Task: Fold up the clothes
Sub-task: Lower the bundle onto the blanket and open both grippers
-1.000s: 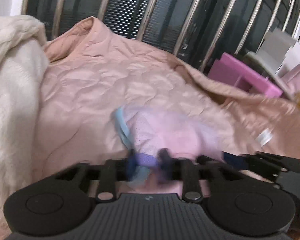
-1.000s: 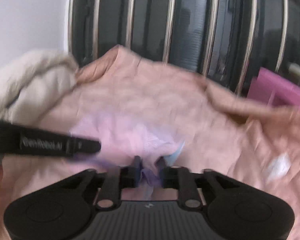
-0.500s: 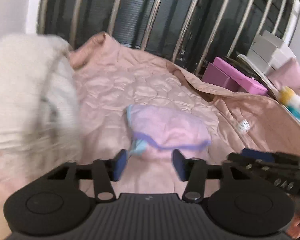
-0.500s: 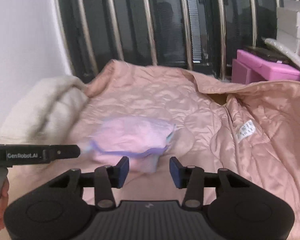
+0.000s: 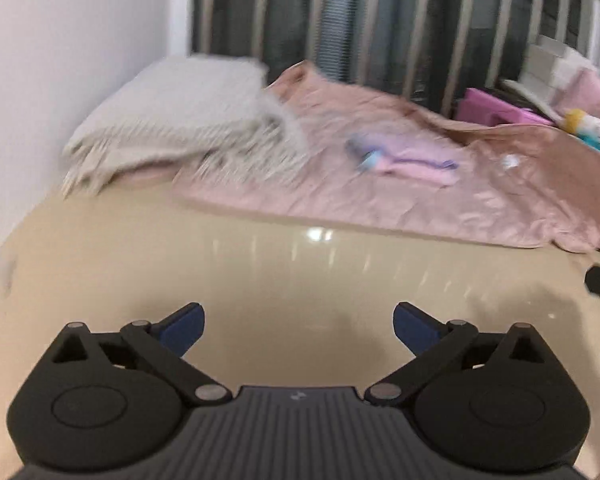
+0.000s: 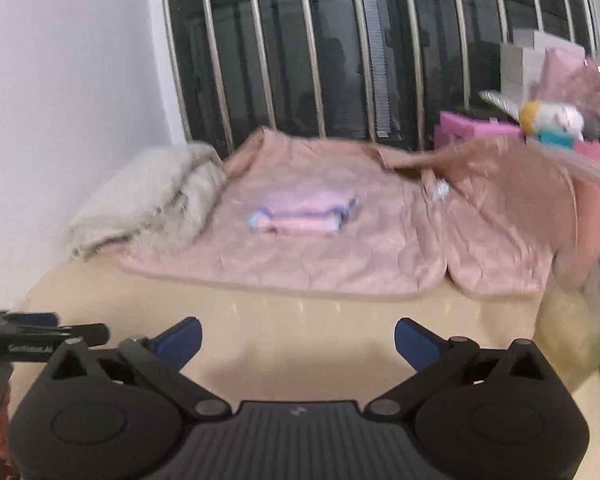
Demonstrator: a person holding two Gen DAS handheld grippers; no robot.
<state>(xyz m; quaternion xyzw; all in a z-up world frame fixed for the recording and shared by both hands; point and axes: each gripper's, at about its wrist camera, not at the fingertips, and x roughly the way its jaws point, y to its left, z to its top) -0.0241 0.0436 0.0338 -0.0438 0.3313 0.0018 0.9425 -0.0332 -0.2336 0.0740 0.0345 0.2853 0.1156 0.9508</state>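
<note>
The small pink garment (image 6: 302, 216) lay folded into a compact stack on the pink quilt (image 6: 340, 264), well away from the left gripper (image 5: 299, 330) and right gripper (image 6: 298, 338), both spread wide and empty, so this piece looked done.

Each black plastic hand-held gripper, left (image 5: 299, 326) and right (image 6: 298, 340), has a ribbed dark grey centre plate with a small pale logo, two round housings, silver pivot pins, angular linkage arms and blue-padded fingertips (image 5: 182, 328). White lettering, too blurred to read, marks the left unit's side.
</note>
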